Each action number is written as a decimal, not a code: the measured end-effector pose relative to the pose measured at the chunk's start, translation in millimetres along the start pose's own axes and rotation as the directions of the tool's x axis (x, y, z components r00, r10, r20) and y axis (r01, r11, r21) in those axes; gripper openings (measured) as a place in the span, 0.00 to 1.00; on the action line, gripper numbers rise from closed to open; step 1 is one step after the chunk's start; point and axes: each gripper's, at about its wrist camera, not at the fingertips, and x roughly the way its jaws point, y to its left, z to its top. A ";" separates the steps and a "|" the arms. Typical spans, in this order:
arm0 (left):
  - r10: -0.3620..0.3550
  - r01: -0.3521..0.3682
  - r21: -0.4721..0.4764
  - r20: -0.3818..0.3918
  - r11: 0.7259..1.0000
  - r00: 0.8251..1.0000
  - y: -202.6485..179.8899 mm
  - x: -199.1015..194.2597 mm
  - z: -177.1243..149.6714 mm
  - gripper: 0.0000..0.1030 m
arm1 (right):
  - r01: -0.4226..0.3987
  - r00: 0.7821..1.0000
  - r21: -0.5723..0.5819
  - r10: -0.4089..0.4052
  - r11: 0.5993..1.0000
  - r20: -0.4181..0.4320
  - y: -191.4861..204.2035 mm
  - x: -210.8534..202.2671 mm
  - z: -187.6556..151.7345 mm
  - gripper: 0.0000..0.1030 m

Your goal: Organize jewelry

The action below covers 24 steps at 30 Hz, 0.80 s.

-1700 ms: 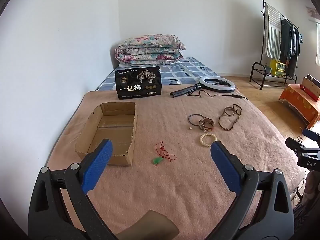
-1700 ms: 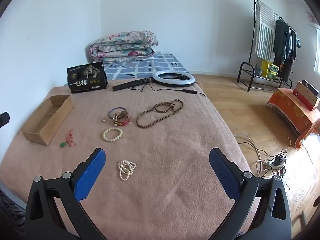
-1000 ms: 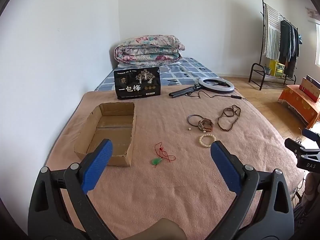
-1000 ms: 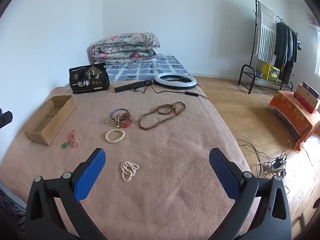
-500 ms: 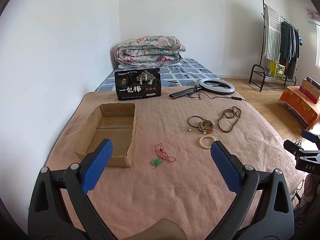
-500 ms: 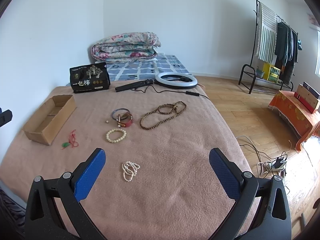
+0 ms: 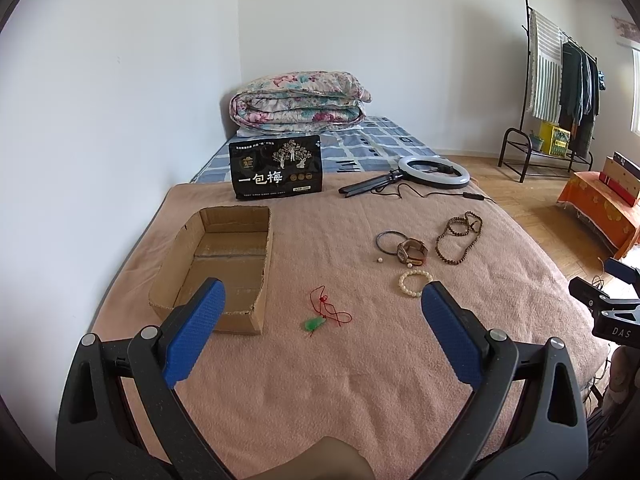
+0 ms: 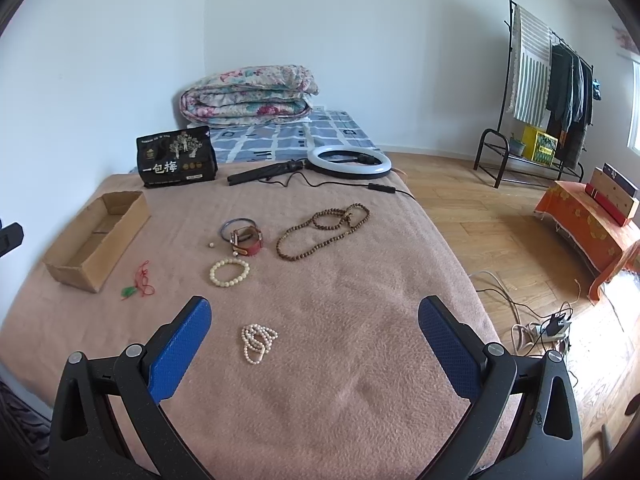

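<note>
Here, both jaws gape above bare blanket (image 8: pixel 360 280) short of the pearl necklace (image 8: pixel 257 342).

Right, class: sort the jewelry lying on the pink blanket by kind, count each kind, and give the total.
Bead necklaces: 2, brown wooden, small white pearl
Bracelets and bangles: 2, cream bead bracelet, dark bangle
Pendants on cord: 1, green on red cord
Watches: 1, red strap
Loose beads: 2
Total: 8
</note>
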 end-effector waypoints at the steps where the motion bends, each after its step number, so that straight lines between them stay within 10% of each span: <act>1: 0.001 -0.001 0.001 -0.001 1.000 1.000 0.2 -0.1 0.3 0.97 | 0.002 1.000 0.000 -0.002 1.000 -0.001 -0.6 -0.1 0.8 1.00; 24: 0.002 -0.002 -0.001 0.000 1.000 1.000 -0.7 -0.2 -0.8 0.97 | 0.005 1.000 -0.009 -0.005 1.000 0.003 1.7 -1.2 2.0 1.00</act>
